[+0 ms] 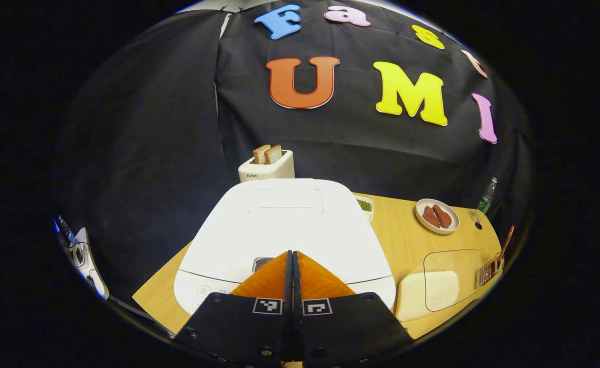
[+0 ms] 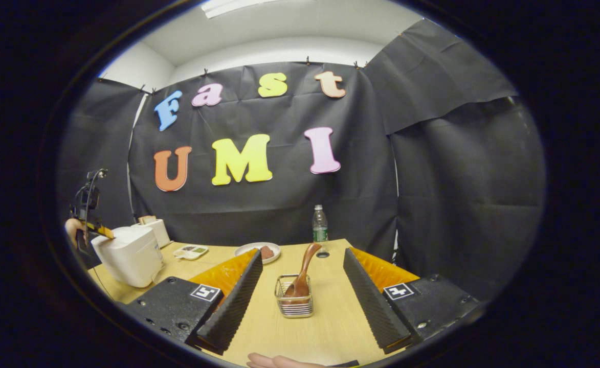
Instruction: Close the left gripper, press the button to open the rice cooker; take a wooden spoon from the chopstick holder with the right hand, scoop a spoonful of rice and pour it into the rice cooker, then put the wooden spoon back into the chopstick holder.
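In the left gripper view the left hand-held gripper (image 1: 292,255) has its fingers pressed together with nothing between them, its tip poised just over the front edge of the rice cooker (image 1: 279,225), which sits at lower centre of the frame on the wooden surface (image 1: 397,235), lid still down. A small metallic button (image 1: 262,262) shows just left of the fingertips; it likely wants a firm, straight push, and the cooker looks heavy enough not to slide. In the right gripper view the right hand-held gripper (image 2: 300,281) is spread wide and holds nothing, framing the chopstick holder (image 2: 293,301) at lower centre. The wooden spoon (image 2: 303,273) stands in that wire basket, bowl down, its long axis near upright and leaning toward upper right, handle end uppermost. It looks light, rigid and smooth, so the bare handle above the basket rim seems the place to pinch. A shallow tray of rice (image 1: 427,291) lies at lower right of the left gripper view.
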The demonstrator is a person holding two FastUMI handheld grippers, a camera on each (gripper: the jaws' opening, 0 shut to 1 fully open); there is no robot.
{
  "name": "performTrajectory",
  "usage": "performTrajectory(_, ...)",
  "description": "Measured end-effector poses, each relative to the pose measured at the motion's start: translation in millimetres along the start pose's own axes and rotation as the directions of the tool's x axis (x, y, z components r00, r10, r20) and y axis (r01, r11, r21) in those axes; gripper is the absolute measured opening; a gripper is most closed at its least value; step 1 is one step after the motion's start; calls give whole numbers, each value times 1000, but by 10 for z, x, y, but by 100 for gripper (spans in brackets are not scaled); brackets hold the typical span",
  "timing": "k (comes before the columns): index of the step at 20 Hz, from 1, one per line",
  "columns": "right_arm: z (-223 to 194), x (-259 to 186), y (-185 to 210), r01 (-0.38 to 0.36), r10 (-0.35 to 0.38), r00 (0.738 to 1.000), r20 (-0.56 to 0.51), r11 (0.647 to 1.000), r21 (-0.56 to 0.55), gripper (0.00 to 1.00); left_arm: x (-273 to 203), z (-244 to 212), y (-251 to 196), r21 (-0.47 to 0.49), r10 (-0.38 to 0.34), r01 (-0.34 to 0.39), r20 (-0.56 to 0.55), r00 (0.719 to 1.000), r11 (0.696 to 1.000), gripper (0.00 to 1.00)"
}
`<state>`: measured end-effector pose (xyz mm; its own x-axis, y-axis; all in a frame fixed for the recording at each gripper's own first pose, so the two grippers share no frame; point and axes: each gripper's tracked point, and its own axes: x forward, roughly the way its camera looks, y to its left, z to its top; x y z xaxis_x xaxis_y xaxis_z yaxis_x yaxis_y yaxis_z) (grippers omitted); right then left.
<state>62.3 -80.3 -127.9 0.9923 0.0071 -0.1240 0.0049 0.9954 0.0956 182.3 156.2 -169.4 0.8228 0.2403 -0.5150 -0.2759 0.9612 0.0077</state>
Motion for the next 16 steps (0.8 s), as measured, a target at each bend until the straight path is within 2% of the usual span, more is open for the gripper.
performTrajectory(5,-1,-59,-67,13,-13,1000,0,1000,-9,100,-45,96,-4,-11,-21,22,33,999,1000,0)
performTrajectory(12,-82,25,-134,43,-44,999,-30,999,-27,100,-187,579,28,-32,-29,34,157,987,999,0)
performTrajectory(13,-88,48,-136,44,-45,999,-31,999,-28,98,-221,654,41,-29,-31,37,179,983,999,1)
performTrajectory(16,-156,211,-79,12,-14,999,-47,1000,-28,100,-356,853,71,-11,-43,47,233,971,999,1)
